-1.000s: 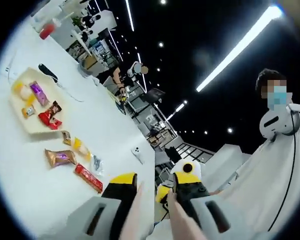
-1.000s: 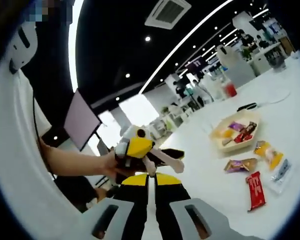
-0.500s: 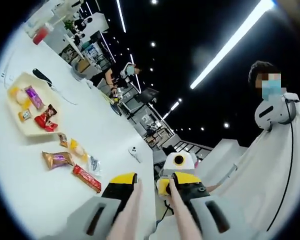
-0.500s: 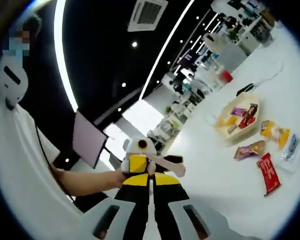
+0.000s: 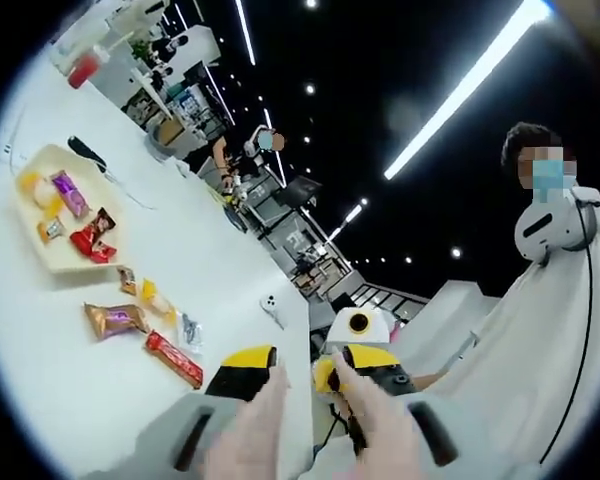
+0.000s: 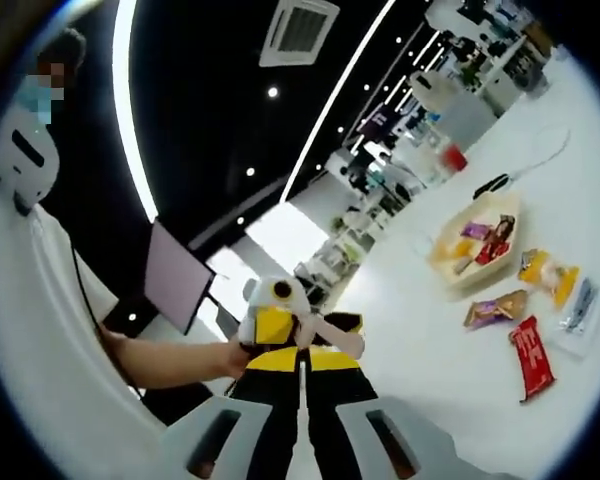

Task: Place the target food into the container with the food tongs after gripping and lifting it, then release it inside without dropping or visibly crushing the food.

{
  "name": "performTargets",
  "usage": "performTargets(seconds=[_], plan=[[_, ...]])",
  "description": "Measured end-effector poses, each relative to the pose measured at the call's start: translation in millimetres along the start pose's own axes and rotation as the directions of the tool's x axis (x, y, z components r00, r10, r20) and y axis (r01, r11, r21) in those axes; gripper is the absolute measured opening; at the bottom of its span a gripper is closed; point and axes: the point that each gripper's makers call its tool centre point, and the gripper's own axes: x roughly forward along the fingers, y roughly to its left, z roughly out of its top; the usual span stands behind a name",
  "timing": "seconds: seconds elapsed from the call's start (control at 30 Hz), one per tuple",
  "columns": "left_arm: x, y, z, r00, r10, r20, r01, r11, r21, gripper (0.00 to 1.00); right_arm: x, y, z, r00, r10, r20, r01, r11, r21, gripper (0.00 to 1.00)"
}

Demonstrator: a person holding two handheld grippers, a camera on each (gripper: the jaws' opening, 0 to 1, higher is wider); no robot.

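Left gripper (image 5: pixel 302 372) is clamped on the pink food tongs (image 5: pixel 270 425), right gripper (image 6: pixel 302 372) pinched closed on nothing; both hover off the table's (image 5: pixel 220 270) edge, so wrappers could slip.

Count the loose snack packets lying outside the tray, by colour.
Red packet: 1
Gold-brown packet: 1
Yellow packet: 1
Clear packet: 1
Small brown packet: 1
Total: 5, all on the white table beside the tray.
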Motion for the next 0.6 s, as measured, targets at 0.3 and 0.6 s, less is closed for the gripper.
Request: performTargets(seconds=[0.3,0.6], plan=[[9.0,5.1,-5.9,0.999,0.023,-0.031,-0.019,0.994,0.111,0.23,-3.2,-9.2,-6.8,0.998,-0.059,-0.029,0.058,0.997,-0.047,0.00],[1.6,9.7,11.4,0.998,0.050,-0.025,-0.041,0.963,0.268,0.24,-25.2,-27.7,5.8,0.986,-0.162,0.044,0.165,0.985,-0.059,0.08]])
